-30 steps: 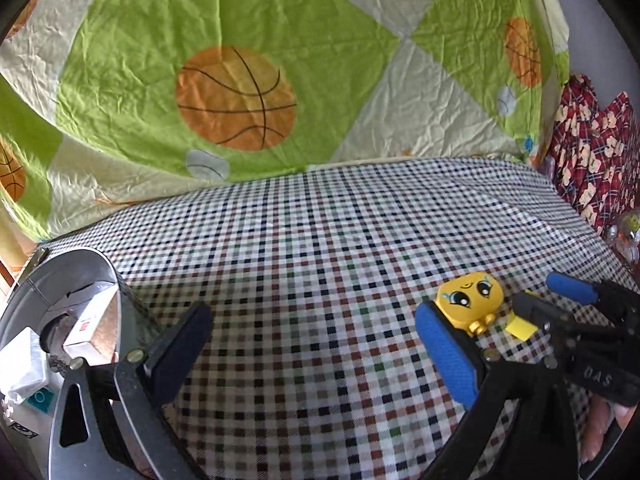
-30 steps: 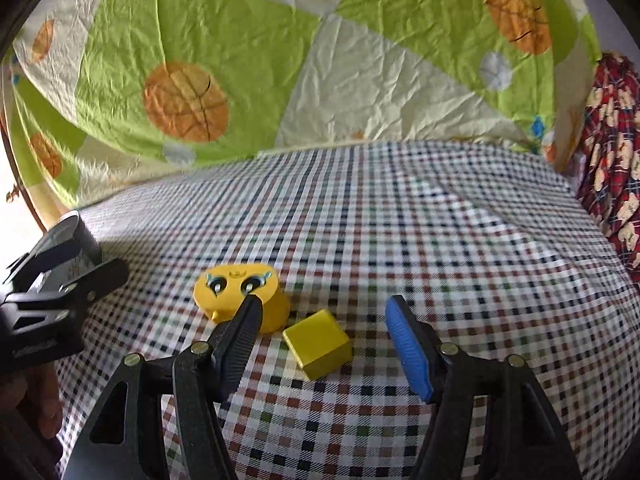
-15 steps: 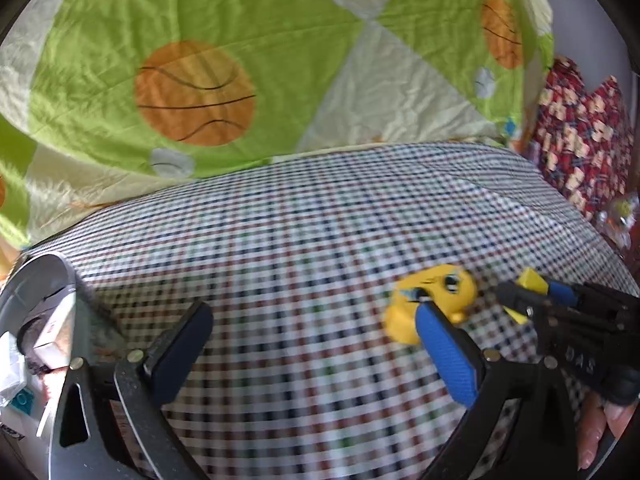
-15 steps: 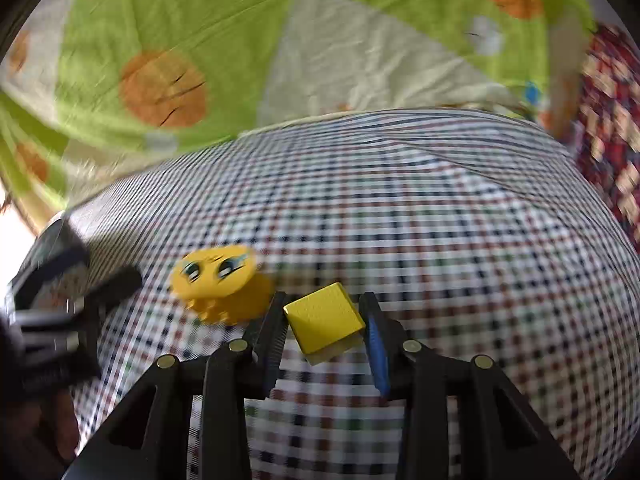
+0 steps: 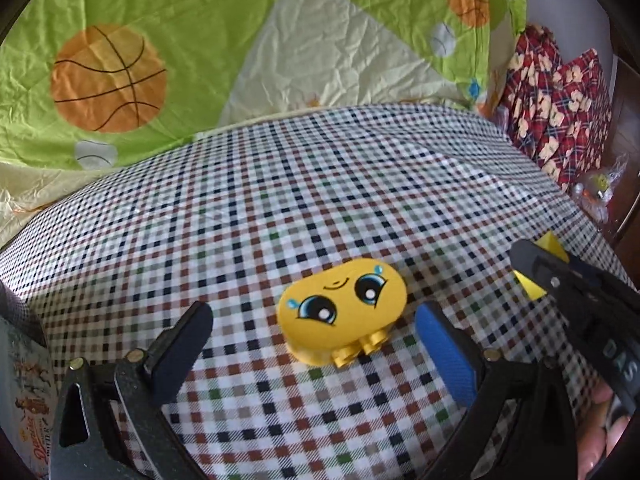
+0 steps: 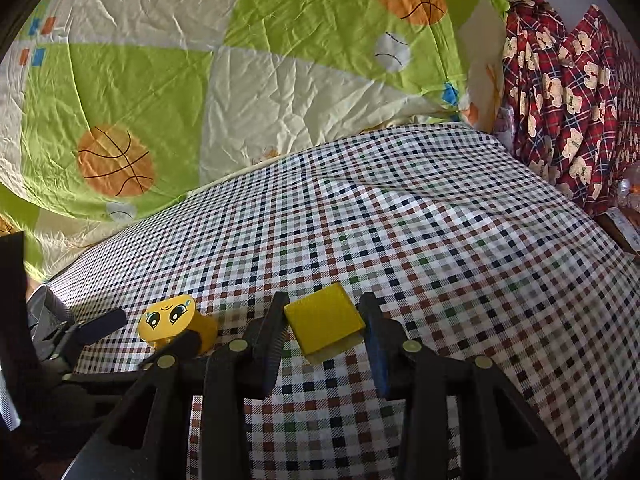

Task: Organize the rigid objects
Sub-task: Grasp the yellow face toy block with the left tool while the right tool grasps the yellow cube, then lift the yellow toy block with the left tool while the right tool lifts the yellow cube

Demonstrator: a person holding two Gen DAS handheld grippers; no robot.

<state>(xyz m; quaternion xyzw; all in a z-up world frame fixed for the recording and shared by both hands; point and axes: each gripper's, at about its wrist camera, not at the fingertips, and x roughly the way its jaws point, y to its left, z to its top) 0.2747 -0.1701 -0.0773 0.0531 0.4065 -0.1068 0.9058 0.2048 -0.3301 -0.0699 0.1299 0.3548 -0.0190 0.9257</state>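
A yellow face toy block (image 5: 343, 310) lies on the checked cloth (image 5: 320, 184), between the fingers of my open left gripper (image 5: 316, 330), not gripped. It also shows in the right wrist view (image 6: 176, 322). My right gripper (image 6: 324, 324) is shut on a yellow cube (image 6: 324, 320) and holds it just above the cloth (image 6: 440, 232). In the left wrist view the right gripper (image 5: 532, 268) sits at the right with the cube (image 5: 550, 242) mostly hidden. In the right wrist view the left gripper (image 6: 140, 332) is around the face block.
A metal tin (image 5: 20, 352) with printed packets is at the left edge. A green basketball-print quilt (image 5: 200, 40) rises behind the cloth. Red plaid fabric (image 6: 568, 80) lies at the far right, with small wrapped items (image 5: 600, 188) beside it.
My right gripper closed on the yellow cube and lifted it slightly. My left gripper swung right, away from the tin, and now straddles the face block.
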